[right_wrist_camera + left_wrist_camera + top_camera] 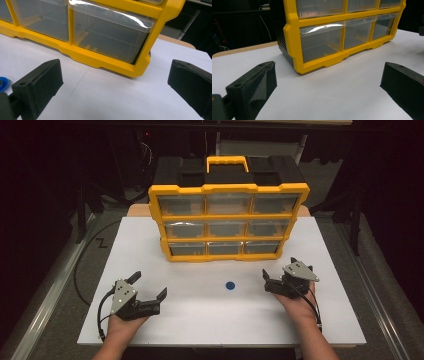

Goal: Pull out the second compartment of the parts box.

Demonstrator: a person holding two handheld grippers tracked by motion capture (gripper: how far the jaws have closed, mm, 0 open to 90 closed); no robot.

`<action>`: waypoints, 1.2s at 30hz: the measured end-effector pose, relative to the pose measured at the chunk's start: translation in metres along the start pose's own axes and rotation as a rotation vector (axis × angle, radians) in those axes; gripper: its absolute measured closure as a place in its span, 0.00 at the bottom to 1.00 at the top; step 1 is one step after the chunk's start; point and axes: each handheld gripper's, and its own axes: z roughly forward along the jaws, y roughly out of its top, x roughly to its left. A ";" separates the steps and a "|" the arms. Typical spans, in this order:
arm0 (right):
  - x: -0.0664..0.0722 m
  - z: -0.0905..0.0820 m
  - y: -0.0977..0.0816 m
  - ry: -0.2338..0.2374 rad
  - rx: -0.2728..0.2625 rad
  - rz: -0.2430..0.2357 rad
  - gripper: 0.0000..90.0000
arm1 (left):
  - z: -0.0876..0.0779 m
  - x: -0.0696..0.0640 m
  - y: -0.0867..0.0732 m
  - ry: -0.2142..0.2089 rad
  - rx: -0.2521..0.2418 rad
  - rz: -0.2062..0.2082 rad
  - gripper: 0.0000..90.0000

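On the white table (150, 245), unlabelled yellow organizer (228, 222) faces left hand-held gripper (149, 285) and right hand-held gripper (278, 268), both wide open, empty.

I am looking for writing and finding none that I can read. The yellow organizer (228, 217) is showing no brand or label on its frame, and its clear drawers (322, 41) are carrying no tags. The white table (150, 250) and the blue disc (230, 285) are showing no marks or numbers either.
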 end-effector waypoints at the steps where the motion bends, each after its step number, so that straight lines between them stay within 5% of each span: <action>1: 0.000 0.000 0.000 0.000 -0.001 0.001 0.01 | 0.000 0.000 0.000 -0.001 0.001 0.001 0.01; 10: 0.002 -0.001 0.000 -0.014 0.007 -0.057 0.01 | 0.000 -0.001 0.000 -0.002 0.002 0.006 0.01; 36: 0.018 0.003 -0.005 -0.101 0.041 -0.375 0.01 | 0.000 -0.002 0.000 -0.003 -0.012 0.022 0.01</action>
